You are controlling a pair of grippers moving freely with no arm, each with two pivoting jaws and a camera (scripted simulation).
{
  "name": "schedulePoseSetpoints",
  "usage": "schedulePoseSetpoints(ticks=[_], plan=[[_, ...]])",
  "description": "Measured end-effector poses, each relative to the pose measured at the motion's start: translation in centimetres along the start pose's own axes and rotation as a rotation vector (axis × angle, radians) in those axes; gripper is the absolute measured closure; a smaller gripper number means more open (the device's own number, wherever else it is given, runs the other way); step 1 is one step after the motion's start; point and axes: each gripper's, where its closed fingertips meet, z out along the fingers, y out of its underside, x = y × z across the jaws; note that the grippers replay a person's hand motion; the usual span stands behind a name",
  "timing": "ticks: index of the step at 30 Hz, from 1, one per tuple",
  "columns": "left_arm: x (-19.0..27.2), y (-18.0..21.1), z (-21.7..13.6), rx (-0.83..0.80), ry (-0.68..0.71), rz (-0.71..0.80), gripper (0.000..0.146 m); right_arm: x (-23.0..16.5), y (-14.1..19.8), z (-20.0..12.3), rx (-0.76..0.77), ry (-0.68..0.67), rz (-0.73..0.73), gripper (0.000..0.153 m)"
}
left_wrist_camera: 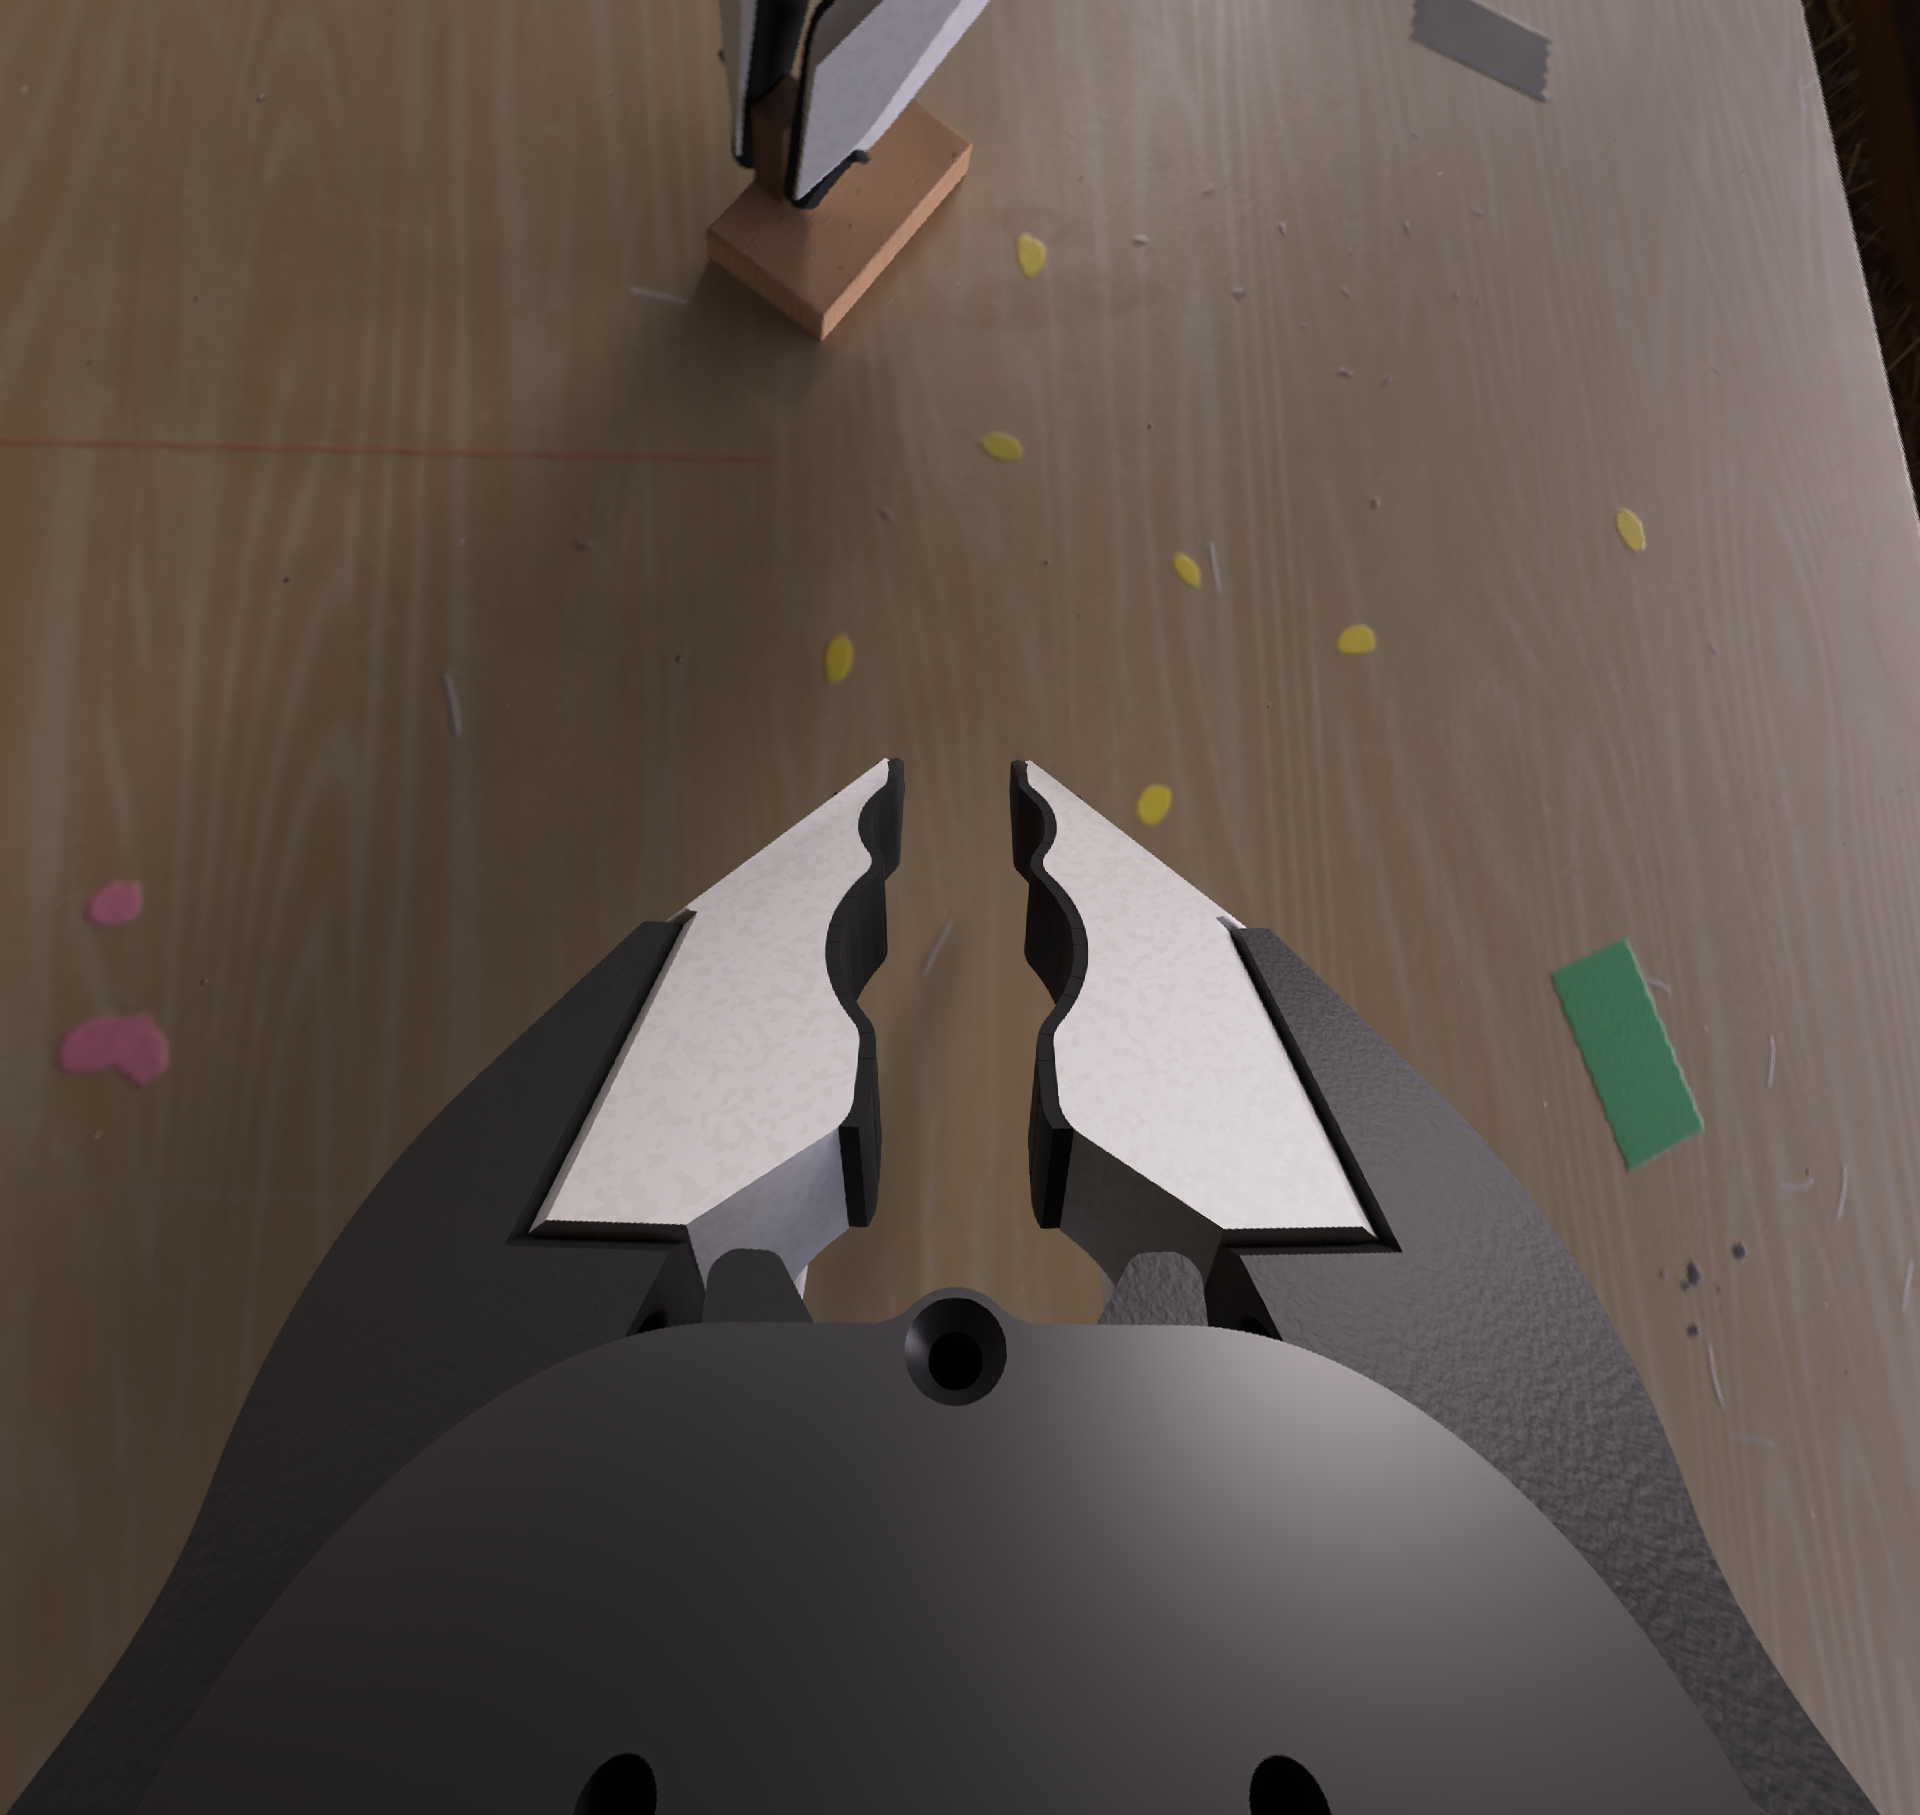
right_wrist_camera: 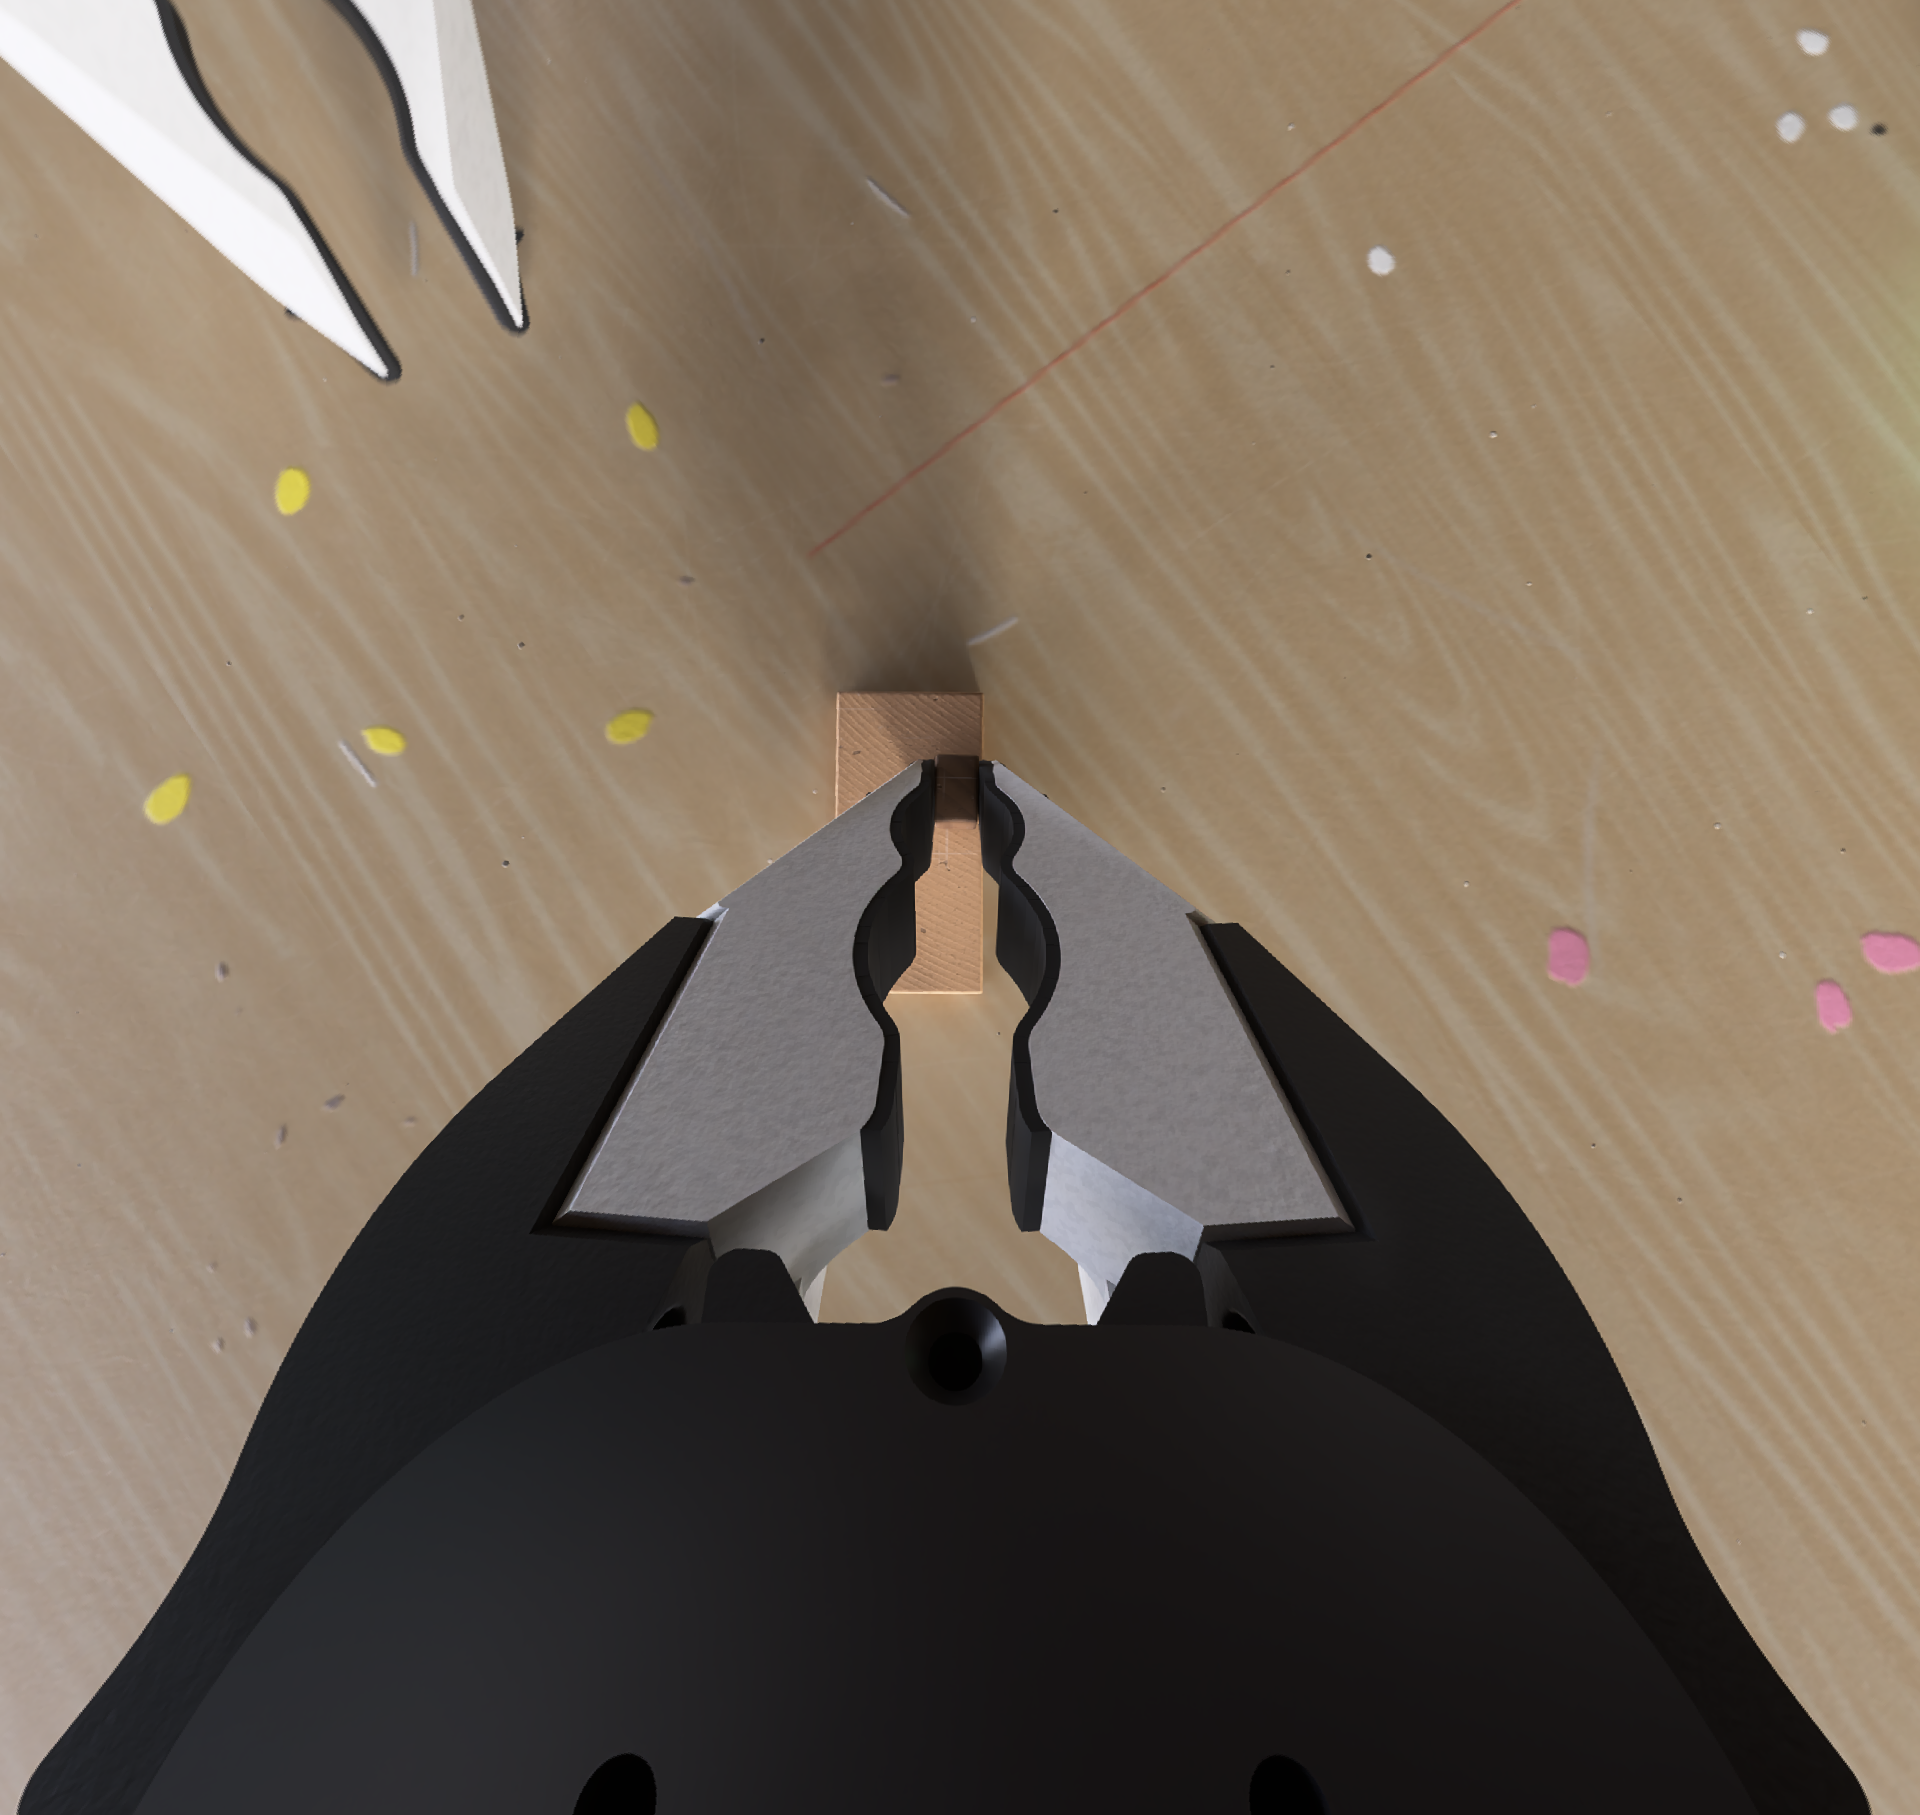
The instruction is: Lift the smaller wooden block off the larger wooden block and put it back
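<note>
The larger wooden block (left_wrist_camera: 883, 207) lies flat on the wooden table, far ahead in the left wrist view. In the right wrist view it (right_wrist_camera: 894, 726) is right below me. My right gripper (right_wrist_camera: 956, 766) points straight down and is shut on the smaller wooden block (right_wrist_camera: 956, 773) at its fingertips, over the larger block. From the left wrist view the right gripper (left_wrist_camera: 777, 178) holds the small block (left_wrist_camera: 774, 118) at or just above the larger block's top; I cannot tell if they touch. My left gripper (left_wrist_camera: 956, 766) is open and empty, well short of the blocks. It also shows in the right wrist view (right_wrist_camera: 449, 347).
A grey tape strip (left_wrist_camera: 1481, 35) lies at the far right and a green strip (left_wrist_camera: 1626, 1053) at the near right. The table's right edge (left_wrist_camera: 1860, 311) runs close by. Yellow specks (left_wrist_camera: 1003, 446), pink blobs (left_wrist_camera: 114, 1048) and a thin red line (left_wrist_camera: 416, 449) mark the tabletop.
</note>
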Motion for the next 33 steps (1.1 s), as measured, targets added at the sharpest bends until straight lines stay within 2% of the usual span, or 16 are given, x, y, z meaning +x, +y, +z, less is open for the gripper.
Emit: schedulePoseSetpoints(ticks=[7, 11, 16, 21, 33], plan=[[0.9, -2.4, 2.4, 0.061, -0.057, -0.016, 0.126, 0.4, -1.4, -2.6, 0.121, 0.012, 0.093, 0.145], [1.2, -3.4, 3.0, 0.094, -0.081, 0.007, 0.123, -0.7, 0.0, -2.8, 0.101, 0.011, 0.142, 0.145], [0.8, -4.1, 1.5, 0.174, -0.068, -0.019, 0.123, -2.6, 1.7, -2.2, 0.082, 0.009, 0.202, 0.145], [-0.3, -3.9, 1.4, 0.182, -0.119, -0.048, 0.123, -3.1, 1.9, -2.2, 0.087, 0.031, 0.243, 0.146], [0.6, -4.0, 2.7, 0.161, -0.175, 0.046, 0.122, -3.0, 2.5, -2.2, 0.043, 0.064, 0.255, 0.146]])
